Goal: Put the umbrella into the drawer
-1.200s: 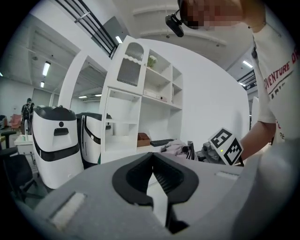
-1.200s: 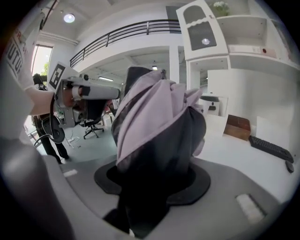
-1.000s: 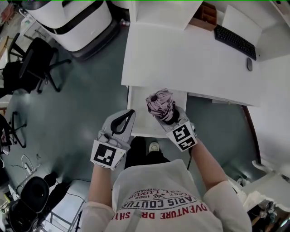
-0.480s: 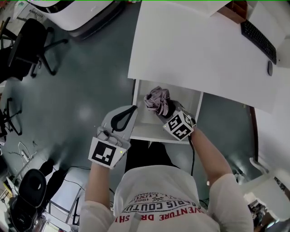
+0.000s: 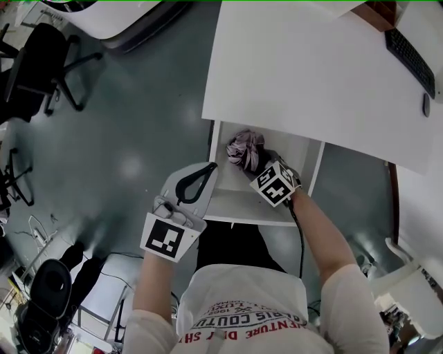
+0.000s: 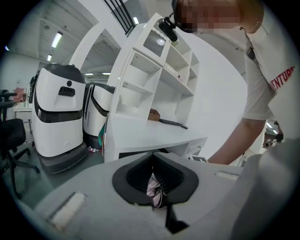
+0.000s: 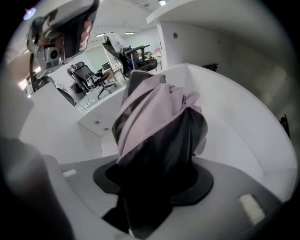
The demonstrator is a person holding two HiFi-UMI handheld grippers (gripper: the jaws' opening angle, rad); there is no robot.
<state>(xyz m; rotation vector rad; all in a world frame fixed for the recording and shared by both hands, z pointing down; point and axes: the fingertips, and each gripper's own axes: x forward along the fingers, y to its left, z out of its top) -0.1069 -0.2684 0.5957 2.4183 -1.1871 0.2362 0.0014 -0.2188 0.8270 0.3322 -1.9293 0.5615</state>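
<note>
Though small overhead, umbrella (image 7: 157,131) close-up between clamped right tongs (image 5: 261,169), drawer (image 7: 243,117) behind; left tongs (image 5: 206,166) together.

White table (image 5: 311,76), top mostly bare. Black keyboard (image 5: 410,61) near its right end, mouse (image 5: 427,104) just beside the keyboard. Brown box (image 5: 377,11) at the table's back edge. Black office chair (image 5: 38,69) on grey floor (image 5: 138,124), well left of the table.
</note>
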